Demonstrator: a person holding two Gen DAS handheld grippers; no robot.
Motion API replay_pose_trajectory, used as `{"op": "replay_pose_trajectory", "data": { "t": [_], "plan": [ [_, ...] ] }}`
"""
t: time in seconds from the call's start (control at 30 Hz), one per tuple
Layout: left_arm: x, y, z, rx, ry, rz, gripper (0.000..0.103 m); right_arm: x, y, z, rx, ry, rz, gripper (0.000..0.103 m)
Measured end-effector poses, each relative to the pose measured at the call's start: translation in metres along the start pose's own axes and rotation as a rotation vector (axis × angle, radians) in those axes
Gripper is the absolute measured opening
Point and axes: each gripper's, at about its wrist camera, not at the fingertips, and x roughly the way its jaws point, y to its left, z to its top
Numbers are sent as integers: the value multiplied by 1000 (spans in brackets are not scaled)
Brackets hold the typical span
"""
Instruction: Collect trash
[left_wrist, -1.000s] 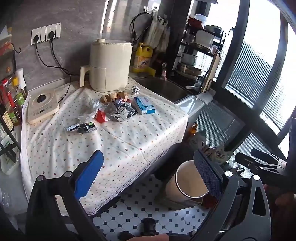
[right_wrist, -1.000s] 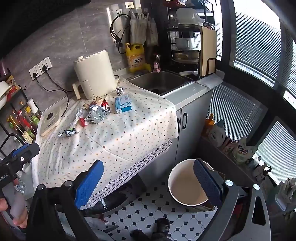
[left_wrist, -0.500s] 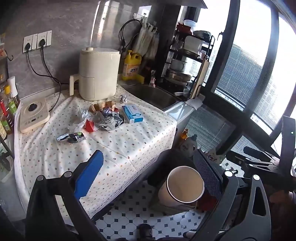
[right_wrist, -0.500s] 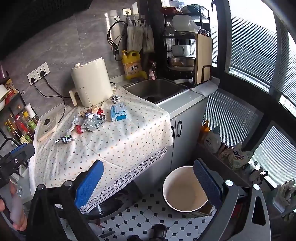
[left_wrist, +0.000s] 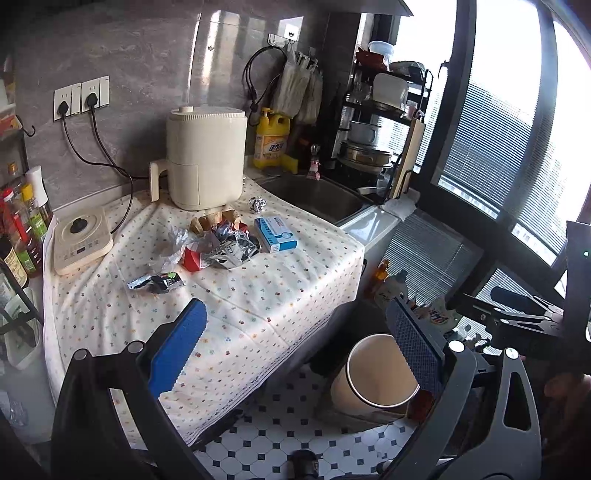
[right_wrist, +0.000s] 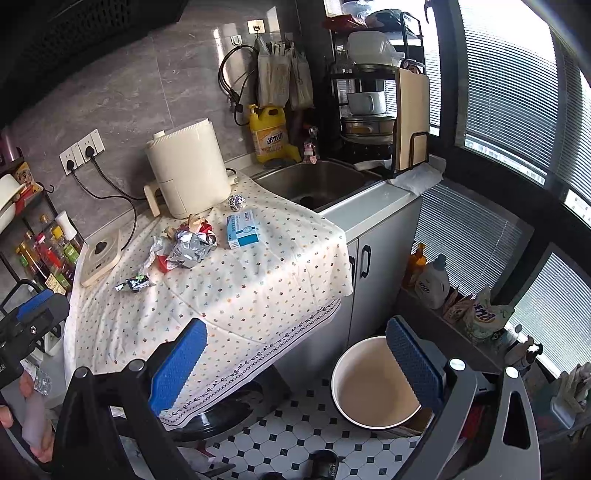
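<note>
Trash lies on the dotted tablecloth (left_wrist: 258, 295): a crumpled silver wrapper (left_wrist: 229, 249), a red packet (left_wrist: 192, 260), a clear plastic scrap (left_wrist: 173, 243), a small dark wrapper (left_wrist: 157, 283), a foil ball (left_wrist: 257, 204) and a blue-white box (left_wrist: 276, 233). The same pile (right_wrist: 190, 247), box (right_wrist: 242, 229) and small wrapper (right_wrist: 135, 283) show in the right wrist view. A cream bin (left_wrist: 373, 376) (right_wrist: 373, 384) stands open on the tiled floor. My left gripper (left_wrist: 295, 347) and right gripper (right_wrist: 295, 354) are both open and empty, held back from the table.
A cream air fryer (left_wrist: 205, 158) and an induction plate (left_wrist: 81, 240) stand on the cloth. The sink (right_wrist: 317, 181), a yellow detergent jug (right_wrist: 271, 136) and a dish rack (right_wrist: 376, 110) are at the back right. Bottles (left_wrist: 22, 221) line the left edge.
Both grippers have pulled back and risen a little, so the table and bin look farther away. The trash has not moved.
</note>
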Motion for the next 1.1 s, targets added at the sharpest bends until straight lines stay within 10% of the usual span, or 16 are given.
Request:
{"op": "replay_pose_trajectory", "data": {
  "t": [1.1],
  "plan": [
    [-13,-1,-9,-29,-41,91,97,11,-2,-3,-45,-15,54,95]
  ]
}}
